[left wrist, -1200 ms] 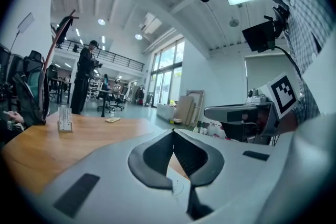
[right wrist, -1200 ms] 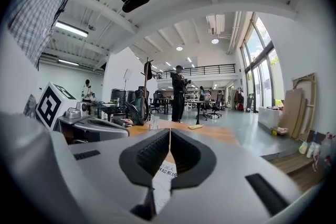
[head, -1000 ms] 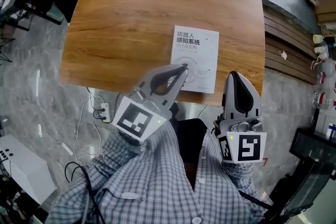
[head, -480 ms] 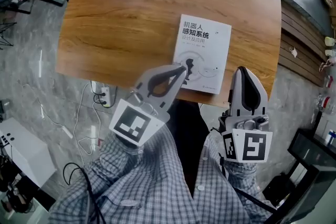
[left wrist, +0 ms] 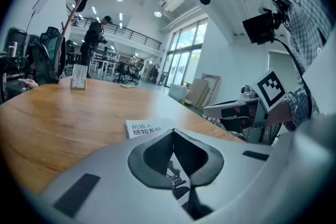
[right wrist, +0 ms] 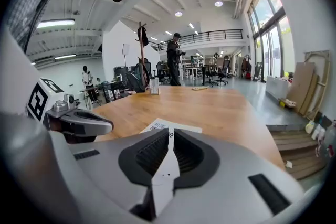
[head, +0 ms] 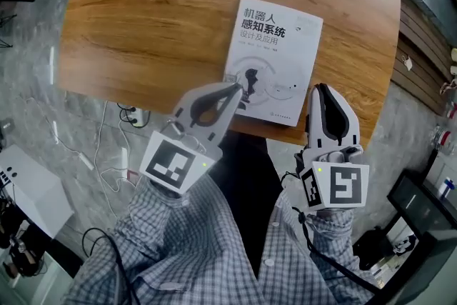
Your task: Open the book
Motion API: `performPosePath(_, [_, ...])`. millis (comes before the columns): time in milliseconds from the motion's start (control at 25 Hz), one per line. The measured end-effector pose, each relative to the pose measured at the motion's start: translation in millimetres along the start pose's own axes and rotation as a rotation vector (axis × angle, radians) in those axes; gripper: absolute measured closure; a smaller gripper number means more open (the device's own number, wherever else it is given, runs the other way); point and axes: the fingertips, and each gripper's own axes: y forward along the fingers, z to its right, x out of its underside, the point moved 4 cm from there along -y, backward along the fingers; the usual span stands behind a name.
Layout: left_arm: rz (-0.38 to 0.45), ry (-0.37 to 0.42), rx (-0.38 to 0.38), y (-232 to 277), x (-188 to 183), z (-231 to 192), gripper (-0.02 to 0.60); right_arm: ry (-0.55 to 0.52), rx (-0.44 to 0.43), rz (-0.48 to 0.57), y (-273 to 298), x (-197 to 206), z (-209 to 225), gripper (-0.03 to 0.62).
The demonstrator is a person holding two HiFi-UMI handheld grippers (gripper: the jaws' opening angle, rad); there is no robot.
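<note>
**Book point(head: 275, 57), one.** White cover with printed characters and a dark figure. It lay closed and flat, cover up, directly ahead of both tongs and close to the table edge nearest them.

**Table point(head: 157, 18), one.** Wooden top. It carried the book, and a small card stand point(left wrist: 79, 77) stood far beyond the tongs.

**Left tongs point(head: 238, 87), one.** Jaws were pressed together with nothing held. In the left gripper view, only the book's cover showed through the hollow behind the closed tips. The tongs pointed forward and down, slanted toward the right tongs. In the head view the tips lay over the book's near left corner. Whether they touched the cover could not be told.

**Right tongs point(head: 320, 91), one.** Jaws were all but together, with a thin slit between the ribbed pads and nothing in it. They pointed straight ahead and down. The tips sat just beside the book's near right corner, by the table edge.

**Marker cubes, two.** One sat at the rear of each tongs: left cube point(head: 170, 164), right cube point(head: 337, 186).

**Sleeves, two.** Both were checked cloth, one behind each cube. The left sleeve point(head: 153, 225) was bent inward and the right sleeve point(head: 318, 253) ran straighter.

**Floor point(head: 43, 75), one.** Grey stone, with cables lying on it to the left of the left tongs.
</note>
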Motion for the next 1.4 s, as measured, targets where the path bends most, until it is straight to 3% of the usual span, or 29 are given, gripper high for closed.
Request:
performPosePath(160, [-0.028, 0.007, -0.024, 12, 15, -5, 0.572, 0.033, -0.037, -0.088, 12, 26, 6, 0.569])
performPosePath(360, [-0.043, -0.058, -0.041, 22, 28, -7, 0.572, 0.152, -0.045, -0.203, 22, 55, 22, 0.568])
performPosePath(480, [-0.078, -0.082, -0.054, 24, 40, -8, 0.572, 0.193, -0.069, -0.268, 29, 70, 28, 0.491])
performPosePath(600, [-0.074, -0.088, -0.054, 29, 45, -4, 0.572, 0.232, -0.097, -0.333, 35, 83, 31, 0.484])
performPosePath(840, [-0.077, -0.099, -0.068, 34, 51, -4, 0.572, 0.451, -0.167, -0.435, 45, 98, 33, 0.471])
performPosePath(1080, [-0.103, -0.121, -0.080, 32, 59, -9, 0.572, 0.442, -0.213, -0.505, 49, 100, 37, 0.473])
performPosePath(1400, [-0.073, -0.090, -0.057, 29, 58, -6, 0.572, 0.569, -0.256, -0.491, 48, 103, 39, 0.530])
